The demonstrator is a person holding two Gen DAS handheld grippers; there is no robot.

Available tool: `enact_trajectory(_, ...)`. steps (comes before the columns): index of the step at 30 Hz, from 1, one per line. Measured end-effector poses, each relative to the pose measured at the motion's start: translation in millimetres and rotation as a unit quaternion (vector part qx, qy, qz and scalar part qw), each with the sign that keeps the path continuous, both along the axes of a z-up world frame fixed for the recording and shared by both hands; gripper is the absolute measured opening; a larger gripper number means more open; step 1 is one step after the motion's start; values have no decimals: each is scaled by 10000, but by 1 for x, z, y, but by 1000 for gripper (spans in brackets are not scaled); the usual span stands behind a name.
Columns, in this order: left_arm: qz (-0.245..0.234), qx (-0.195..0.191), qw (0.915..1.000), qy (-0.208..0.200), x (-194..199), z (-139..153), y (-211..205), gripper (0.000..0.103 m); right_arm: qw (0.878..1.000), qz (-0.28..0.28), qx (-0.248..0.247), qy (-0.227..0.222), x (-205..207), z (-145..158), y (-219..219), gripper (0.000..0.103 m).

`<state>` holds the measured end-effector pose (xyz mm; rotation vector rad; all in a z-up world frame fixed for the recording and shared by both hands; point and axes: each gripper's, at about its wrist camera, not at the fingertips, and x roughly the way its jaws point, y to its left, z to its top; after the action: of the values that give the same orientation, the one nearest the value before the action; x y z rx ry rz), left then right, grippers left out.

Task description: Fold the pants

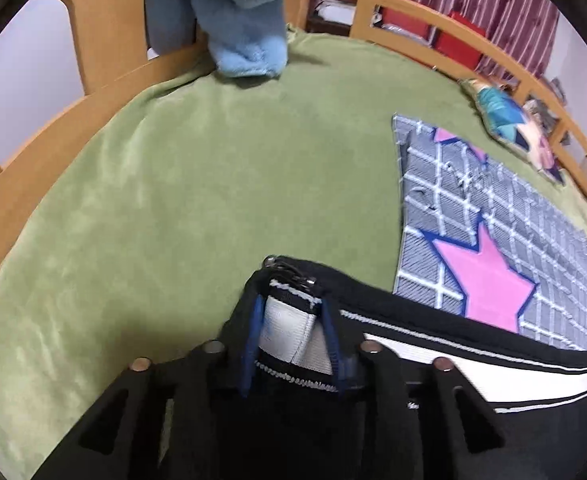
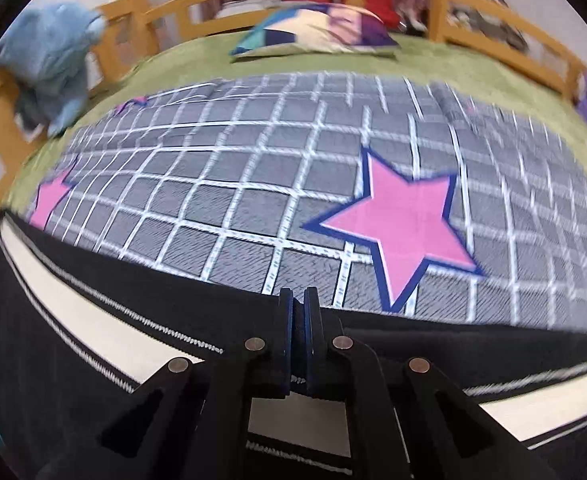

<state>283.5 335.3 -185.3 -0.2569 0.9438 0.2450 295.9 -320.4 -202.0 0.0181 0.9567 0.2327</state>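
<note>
The pants (image 1: 433, 332) are black with a white side stripe, and they hang stretched between my two grippers above the bed. My left gripper (image 1: 291, 304) is shut on a bunched end of the pants, near a zipper. My right gripper (image 2: 298, 312) is shut tight on the black edge of the pants (image 2: 133, 300), with the white stripe running to both sides below it. The lower part of the pants is hidden under the grippers.
A green blanket (image 1: 173, 200) covers the bed. A grey grid sheet with pink stars (image 2: 293, 180) lies on it. A blue plush toy (image 1: 245, 20) sits by the wooden rail (image 1: 53, 128). A colourful pillow (image 2: 313, 32) lies at the far side.
</note>
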Motion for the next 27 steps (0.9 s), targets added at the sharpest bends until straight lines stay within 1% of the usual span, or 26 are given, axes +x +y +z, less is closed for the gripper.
enact_trajectory(1,42,56,9999,100,-2,3,-1,45,10000,-35,52,3,0,0,-2,8)
enact_trajectory(2,37,67,9999,85,-8,8,-2,46,9999,-69,79,29,-1,3,-3,10)
enact_trajectory(3,10,60,10000,29,-13,13,-2,49,9999,-113,50,60,-3,8,-4,12)
enact_trajectory(4,-30,51,10000,-64,-22,19,-2,58,9998,-176,-18,54,-6,15,-4,15)
enact_trajectory(6,-28,-16,9996,-276,-45,31,-4,64,9996,-244,-159,-64,-17,30,-3,25)
enact_trajectory(7,-21,-64,9992,-399,-60,37,-5,64,9994,-261,-195,-128,-25,38,-2,35)
enact_trajectory(8,-27,-106,9989,-458,-72,39,-8,64,9992,-297,-177,-217,-37,48,0,40)
enact_trajectory(10,-97,-213,9987,-453,-99,41,-13,64,9987,-372,-135,-316,-56,60,4,42)
enact_trajectory(12,-77,-260,9988,-400,-125,39,-15,64,9986,-418,-183,-272,-77,73,11,45)
enact_trajectory(14,130,-163,9993,-313,-155,33,-15,64,9984,-507,-137,-202,-100,79,16,47)
enact_trajectory(15,189,-150,9992,-313,-164,31,-14,64,9984,-533,-92,-191,-109,80,17,48)
enact_trajectory(16,255,-161,9990,-320,-173,29,-12,64,9983,-555,-67,-160,-117,80,18,48)
enact_trajectory(17,354,-255,9986,-314,-183,22,-9,64,9983,-567,-50,-104,-130,80,21,48)
enact_trajectory(18,390,-337,9982,-290,-185,17,-7,64,9982,-588,-11,-95,-139,79,21,48)
enact_trajectory(21,554,-774,9954,-51,-179,-11,6,64,9975,-675,224,41,-163,74,23,48)
enact_trajectory(23,716,-1064,9916,-190,-174,-24,17,57,9971,-684,319,128,-172,72,27,48)
enact_trajectory(24,759,-1151,9899,-332,-172,-25,23,44,9970,-691,318,139,-175,72,29,48)
enact_trajectory(25,828,-1171,9887,-434,-169,-26,31,37,9971,-688,306,129,-178,73,32,48)
enact_trajectory(27,964,-1443,9834,-529,-168,-31,41,36,9973,-686,258,83,-184,78,38,48)
